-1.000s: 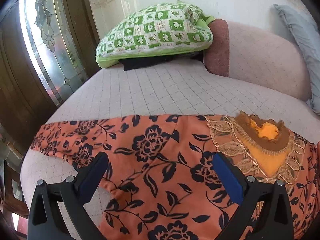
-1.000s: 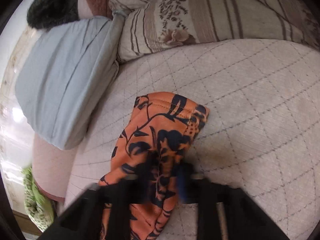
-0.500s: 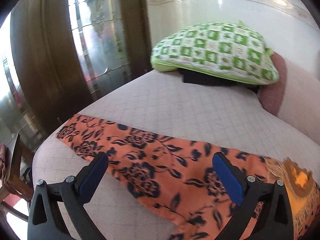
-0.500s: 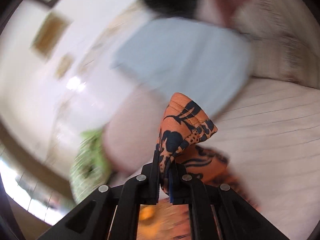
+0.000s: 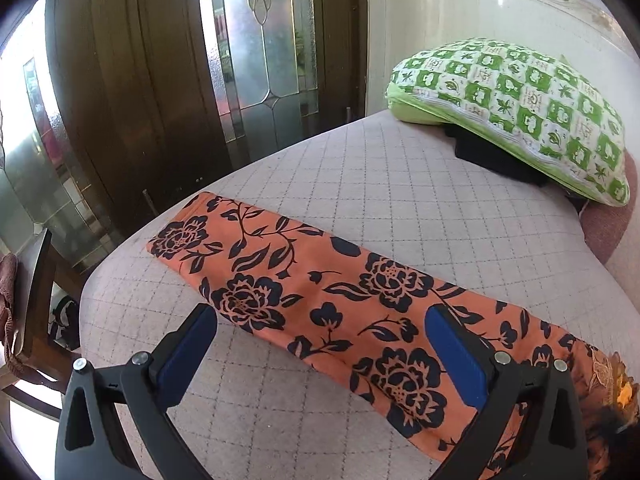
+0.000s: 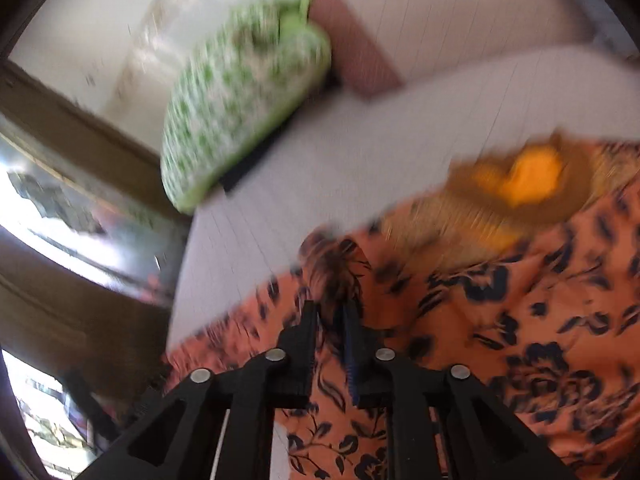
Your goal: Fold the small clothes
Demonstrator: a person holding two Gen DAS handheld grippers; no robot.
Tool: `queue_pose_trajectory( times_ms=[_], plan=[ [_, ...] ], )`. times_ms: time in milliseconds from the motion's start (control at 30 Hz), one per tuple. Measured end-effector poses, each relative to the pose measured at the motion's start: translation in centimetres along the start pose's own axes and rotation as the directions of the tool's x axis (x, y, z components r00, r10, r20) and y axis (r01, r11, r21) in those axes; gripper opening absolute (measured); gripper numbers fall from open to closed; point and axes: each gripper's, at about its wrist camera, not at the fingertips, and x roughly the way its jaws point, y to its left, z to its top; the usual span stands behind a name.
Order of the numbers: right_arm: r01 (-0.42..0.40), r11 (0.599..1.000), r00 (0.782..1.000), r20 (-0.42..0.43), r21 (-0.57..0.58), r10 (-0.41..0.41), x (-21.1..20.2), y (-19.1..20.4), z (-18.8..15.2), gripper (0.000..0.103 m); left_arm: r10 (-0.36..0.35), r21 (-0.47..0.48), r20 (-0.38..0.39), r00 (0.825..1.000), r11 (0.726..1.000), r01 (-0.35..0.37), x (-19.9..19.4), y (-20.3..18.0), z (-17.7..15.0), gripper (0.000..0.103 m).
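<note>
Quilted couch seat [image 5: 400, 184] carries the orange floral garment [image 5: 320, 300] laid flat, green checked pillow [image 5: 520, 112] behind it; left gripper [image 5: 320, 344] hovers above one sleeve, jaws spread; right gripper [image 6: 332, 320] pinches garment fabric, view blurred.

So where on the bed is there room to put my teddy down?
There is bare quilted bed between the orange flowered dress and the green checked pillow, and a smaller patch in front of the sleeve by the left gripper. It is crowded where the right gripper pinches the dress, near its collar.
</note>
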Motion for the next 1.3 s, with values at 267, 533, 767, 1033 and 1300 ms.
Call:
queue_pose_trajectory(
  times_ms=[267,533,767,1033,1300],
  plan=[
    [-0.094,0.968,0.993,-0.095,-0.231,0.074,-1.5,0.6,-3.0,0.016,-0.053,0.014,-0.014,0.998,0.998,0.053,-0.2,-1.1,0.0,0.103],
    [0.202,0.969,0.973,0.143,-0.140,-0.182,-11.2,-10.3,-2.2,0.016,-0.240,0.155,-0.028,0.970,0.958,0.241,-2.2,-6.4,-1.9,0.103],
    [0.239,0.966,0.952,0.171,0.102,-0.253,-14.1,-21.5,-1.8,0.016,-0.240,0.329,-0.125,0.963,0.906,0.268,-0.7,-13.6,-5.9,0.103],
    [0.423,0.883,0.863,0.208,0.203,-0.461,-15.0,-25.0,0.4,0.011,0.034,0.477,-0.031,0.999,0.879,-0.015,1.1,-16.4,-8.5,0.103],
    [0.370,0.922,0.883,0.267,0.112,-0.386,-15.3,-23.1,0.9,0.015,0.059,0.409,-0.040,0.997,0.912,-0.037,1.4,-14.1,-7.2,0.103]
  ],
)
